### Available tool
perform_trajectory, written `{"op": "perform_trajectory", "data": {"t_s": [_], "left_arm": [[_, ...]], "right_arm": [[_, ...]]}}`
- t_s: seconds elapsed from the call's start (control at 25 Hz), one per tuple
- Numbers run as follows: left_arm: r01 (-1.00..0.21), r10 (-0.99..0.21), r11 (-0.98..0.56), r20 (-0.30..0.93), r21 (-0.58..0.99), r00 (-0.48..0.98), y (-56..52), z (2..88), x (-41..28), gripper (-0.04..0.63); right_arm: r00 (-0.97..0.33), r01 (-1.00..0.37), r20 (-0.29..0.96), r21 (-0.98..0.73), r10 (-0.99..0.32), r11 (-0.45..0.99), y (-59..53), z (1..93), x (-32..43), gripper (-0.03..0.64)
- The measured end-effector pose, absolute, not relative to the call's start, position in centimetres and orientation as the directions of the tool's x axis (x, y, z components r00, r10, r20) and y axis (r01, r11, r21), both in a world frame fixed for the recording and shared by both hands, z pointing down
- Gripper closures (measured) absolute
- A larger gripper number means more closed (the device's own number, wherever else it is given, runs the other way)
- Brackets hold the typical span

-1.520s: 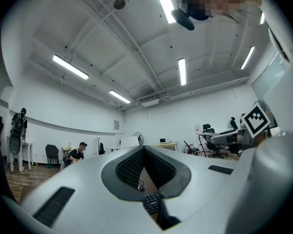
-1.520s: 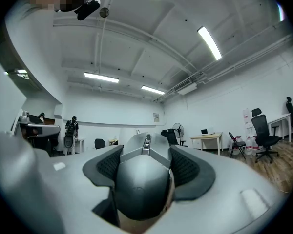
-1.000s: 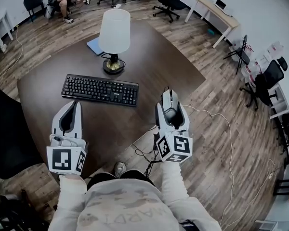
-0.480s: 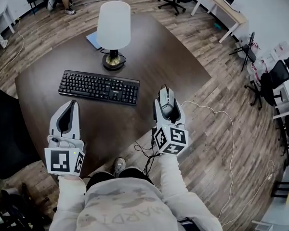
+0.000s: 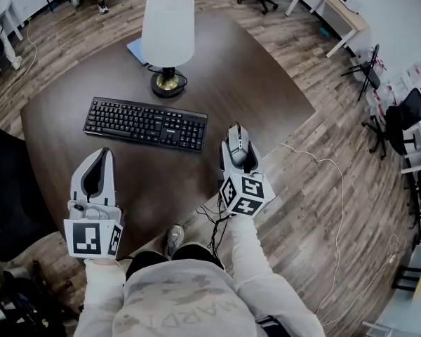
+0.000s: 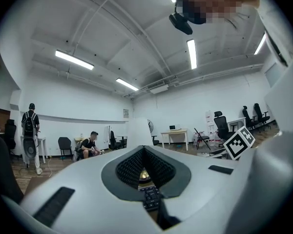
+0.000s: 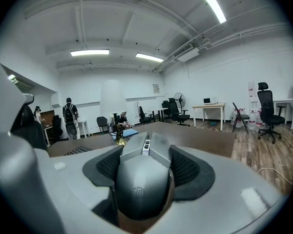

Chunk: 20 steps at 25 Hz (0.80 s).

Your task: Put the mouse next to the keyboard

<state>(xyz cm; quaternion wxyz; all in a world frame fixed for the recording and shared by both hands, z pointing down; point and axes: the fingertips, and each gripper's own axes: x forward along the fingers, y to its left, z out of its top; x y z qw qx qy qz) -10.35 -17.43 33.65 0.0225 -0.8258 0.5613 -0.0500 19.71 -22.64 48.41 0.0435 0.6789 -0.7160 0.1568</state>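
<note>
Right of the keyboard: mouse pinched in the right jaws, close to its spot.

Off the keyboard's (image 5: 145,123) right end, the right gripper (image 5: 236,142) has its jaws closed on the flanks of the mouse (image 7: 142,182). The mouse's nose points away from the person, so its long axis runs roughly square to the keyboard's long axis. It sits near the keyboard's right end with a narrow gap between them, over the surface (image 5: 252,83) not far from its near edge. Whether it rests on the surface or hangs just above it, I cannot tell. The left gripper (image 5: 105,154) hovers below the keyboard's left half, jaws pressed together at the tips with nothing between them, well apart from the mouse. The right gripper is clearly the nearer one, and the move probably needs only a short set-down beside the keyboard's right end.
</note>
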Motion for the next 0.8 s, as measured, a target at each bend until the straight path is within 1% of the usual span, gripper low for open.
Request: {"op": "perform_trajectory", "data": {"t_s": [0.8], "left_arm": [[-0.94,-0.942,-0.326,0.123,-0.102,0.313,-19.2,36.5,-12.0,0.593]], "right_arm": [[-0.069,-0.988,0.448,-0.155,-0.892,-0.002,-26.8,57.5,19.2,0.308]]}}
